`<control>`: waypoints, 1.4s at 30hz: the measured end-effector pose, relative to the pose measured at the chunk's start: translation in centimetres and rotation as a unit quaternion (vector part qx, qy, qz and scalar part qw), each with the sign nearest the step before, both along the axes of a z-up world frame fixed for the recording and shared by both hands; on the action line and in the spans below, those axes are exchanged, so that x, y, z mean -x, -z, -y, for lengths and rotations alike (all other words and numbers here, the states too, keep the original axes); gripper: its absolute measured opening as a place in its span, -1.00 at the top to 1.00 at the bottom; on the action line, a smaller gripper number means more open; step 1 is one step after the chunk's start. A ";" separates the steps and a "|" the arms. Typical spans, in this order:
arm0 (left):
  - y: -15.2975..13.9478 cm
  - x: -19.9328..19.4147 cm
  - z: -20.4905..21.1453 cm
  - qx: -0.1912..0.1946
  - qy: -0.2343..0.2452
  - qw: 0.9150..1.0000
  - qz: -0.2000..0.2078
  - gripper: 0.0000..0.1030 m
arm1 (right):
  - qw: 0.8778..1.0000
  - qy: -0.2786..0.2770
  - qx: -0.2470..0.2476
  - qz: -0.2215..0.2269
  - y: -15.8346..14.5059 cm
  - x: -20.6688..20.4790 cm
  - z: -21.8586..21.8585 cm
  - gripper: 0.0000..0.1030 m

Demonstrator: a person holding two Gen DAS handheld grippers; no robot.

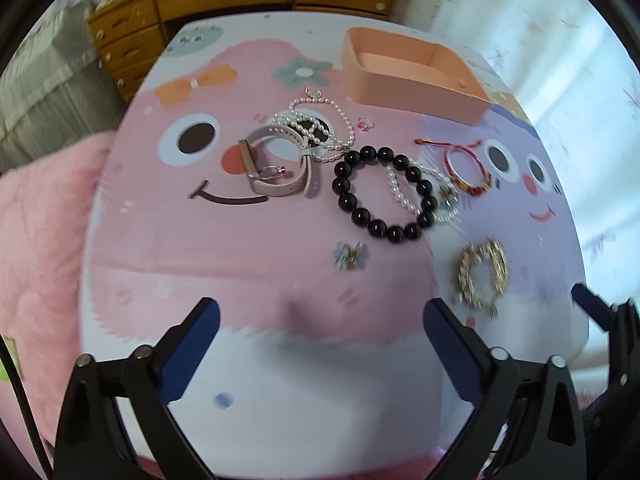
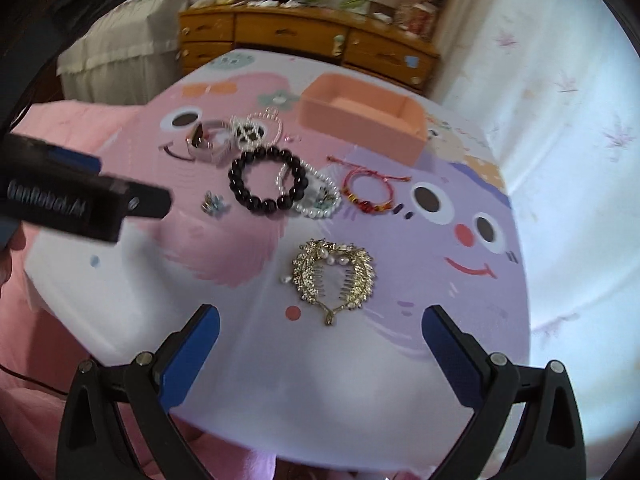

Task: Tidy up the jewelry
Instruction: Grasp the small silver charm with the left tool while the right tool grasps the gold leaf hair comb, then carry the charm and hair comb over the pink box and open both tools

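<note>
Jewelry lies on a cartoon-print table (image 1: 248, 240). A black bead bracelet (image 1: 383, 193) (image 2: 267, 179) overlaps a white pearl bracelet (image 1: 434, 196) (image 2: 320, 200). A red cord bracelet (image 1: 466, 172) (image 2: 366, 188), a gold hair comb (image 1: 482, 270) (image 2: 334, 276), a pearl necklace (image 1: 316, 124), a pink watch (image 1: 276, 166) and a small flower clip (image 1: 350, 256) (image 2: 214, 202) lie around them. An empty orange box (image 1: 412, 76) (image 2: 362, 118) stands at the back. My left gripper (image 1: 320, 328) is open and empty. My right gripper (image 2: 320, 332) is open and empty, just short of the comb.
A tiny pink ring (image 1: 365, 123) lies by the box. A wooden dresser (image 1: 224, 4) (image 2: 304, 40) stands behind the table. A pink blanket (image 1: 40, 232) lies to the left. The left gripper's body (image 2: 80, 196) crosses the right wrist view's left side.
</note>
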State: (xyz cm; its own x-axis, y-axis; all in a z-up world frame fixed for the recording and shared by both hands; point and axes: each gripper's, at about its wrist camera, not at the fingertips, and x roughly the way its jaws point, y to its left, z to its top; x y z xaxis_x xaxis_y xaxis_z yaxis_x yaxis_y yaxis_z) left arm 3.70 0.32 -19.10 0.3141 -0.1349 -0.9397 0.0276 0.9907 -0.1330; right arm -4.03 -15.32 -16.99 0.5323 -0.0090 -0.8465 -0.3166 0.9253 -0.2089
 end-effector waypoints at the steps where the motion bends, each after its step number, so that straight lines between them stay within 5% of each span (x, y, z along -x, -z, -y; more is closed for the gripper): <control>1: 0.8 -0.5 0.2 0.007 -0.009 1.000 -0.005 -0.77 | 1.000 -0.007 -0.004 0.003 0.5 -0.4 0.2 -0.97; 6: 3.1 -1.9 1.3 0.019 -0.041 0.999 -0.009 -0.34 | 0.999 -0.023 -0.033 -0.012 3.4 -2.9 1.8 -0.97; 14: 3.2 -2.6 3.3 -0.015 -0.027 0.999 0.022 0.19 | 0.996 -0.010 -0.073 -0.041 5.1 -6.1 2.3 -0.97; 19: 3.9 -3.1 3.4 -0.028 -0.022 0.999 0.021 0.70 | 0.996 -0.029 -0.065 -0.053 5.8 -6.2 1.8 -0.64; 25: 3.6 -3.7 2.9 -0.019 -0.014 1.000 0.008 0.70 | 0.995 -0.055 -0.067 -0.059 5.6 -6.5 1.8 -0.46; 34: 0.1 -5.0 2.3 -0.019 0.007 0.999 0.035 0.70 | 0.990 -0.035 -0.104 -0.083 5.3 -8.6 2.2 -0.45; 42: -4.2 -7.7 3.0 -0.010 0.048 0.998 0.044 0.70 | 0.991 -0.043 -0.116 -0.043 1.4 -10.5 2.8 -0.46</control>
